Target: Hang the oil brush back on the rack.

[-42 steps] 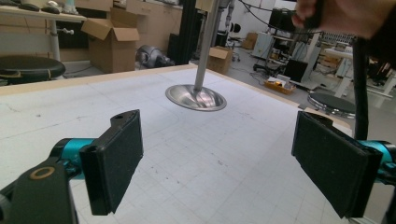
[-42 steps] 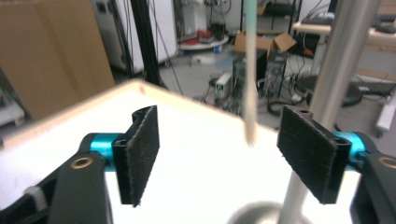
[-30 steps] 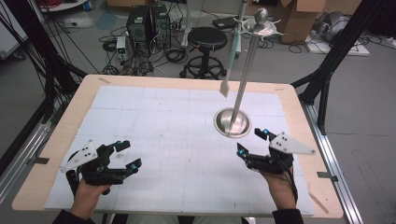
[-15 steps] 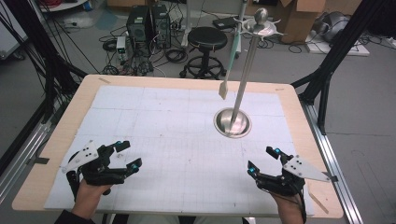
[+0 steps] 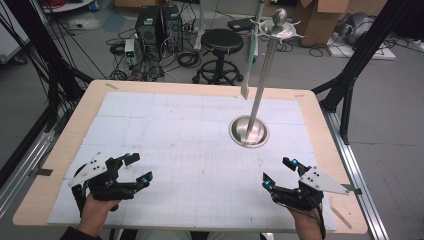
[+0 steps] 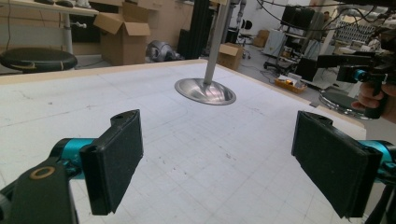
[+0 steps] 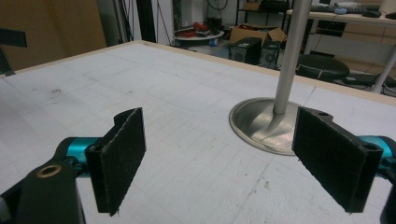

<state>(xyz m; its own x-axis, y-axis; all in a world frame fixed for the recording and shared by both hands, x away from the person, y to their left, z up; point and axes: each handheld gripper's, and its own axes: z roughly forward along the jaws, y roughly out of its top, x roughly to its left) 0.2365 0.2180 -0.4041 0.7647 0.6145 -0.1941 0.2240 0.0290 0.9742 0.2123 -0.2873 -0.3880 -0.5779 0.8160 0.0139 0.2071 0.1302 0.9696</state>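
Note:
A metal stand with a round dished base (image 5: 248, 131) and a tall pole (image 5: 265, 75) rises from the white gridded mat (image 5: 190, 145) right of centre. The same base (image 6: 205, 91) lies ahead in the left gripper view, and the base (image 7: 261, 123) lies just beyond the jaws in the right gripper view. My left gripper (image 5: 135, 169) hovers at the near left of the table, open, nothing between its pads (image 6: 116, 158). My right gripper (image 5: 279, 172) is at the near right, open and empty, its pads (image 7: 119, 156) wide apart.
The wooden table edge (image 5: 330, 130) runs along the right. A black stool (image 5: 220, 42), computer towers (image 5: 152, 25), cables and cardboard boxes (image 5: 320, 20) stand on the floor behind the table. Black frame legs (image 5: 350, 75) flank the sides.
My right gripper has pulled back toward the near edge and away from the stand base. The left gripper has stayed where it was.

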